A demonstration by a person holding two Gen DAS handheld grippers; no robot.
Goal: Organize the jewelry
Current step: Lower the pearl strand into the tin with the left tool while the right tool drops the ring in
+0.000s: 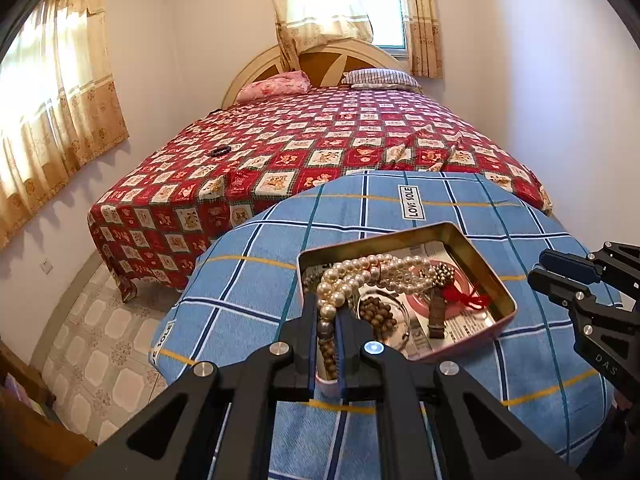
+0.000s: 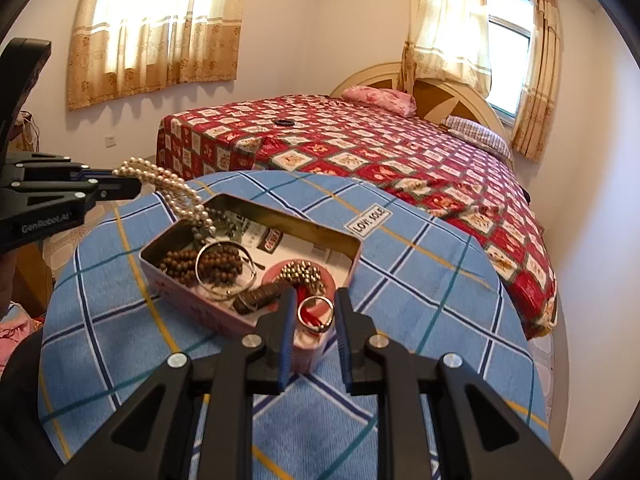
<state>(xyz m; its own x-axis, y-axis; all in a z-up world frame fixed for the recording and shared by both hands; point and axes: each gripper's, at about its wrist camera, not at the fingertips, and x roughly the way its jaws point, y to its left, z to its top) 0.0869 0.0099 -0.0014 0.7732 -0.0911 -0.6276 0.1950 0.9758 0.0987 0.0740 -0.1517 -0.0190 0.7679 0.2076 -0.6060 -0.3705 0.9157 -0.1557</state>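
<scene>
A pink tin box (image 1: 506, 294) (image 2: 192, 298) sits on a round table with a blue plaid cloth (image 1: 260, 264) (image 2: 400, 280). It holds brown wooden beads (image 2: 216, 264) (image 1: 376, 310), a silver bangle (image 2: 226, 268), gold beads (image 2: 304, 272) and a ring (image 2: 316, 311). My left gripper (image 1: 325, 312) (image 2: 132, 184) is shut on a pearl necklace (image 1: 360, 276) (image 2: 168, 186), lifting one end above the box. My right gripper (image 2: 314, 308) (image 1: 538, 276) is open, its fingers either side of the ring at the box's near corner.
A bed with a red patterned cover (image 1: 320, 148) (image 2: 400, 160) stands behind the table, with a dark bracelet (image 1: 221, 151) (image 2: 285, 122) lying on it. Curtained windows (image 1: 52, 92) (image 2: 160, 28) line the walls. Tiled floor (image 1: 104, 344) lies to the left.
</scene>
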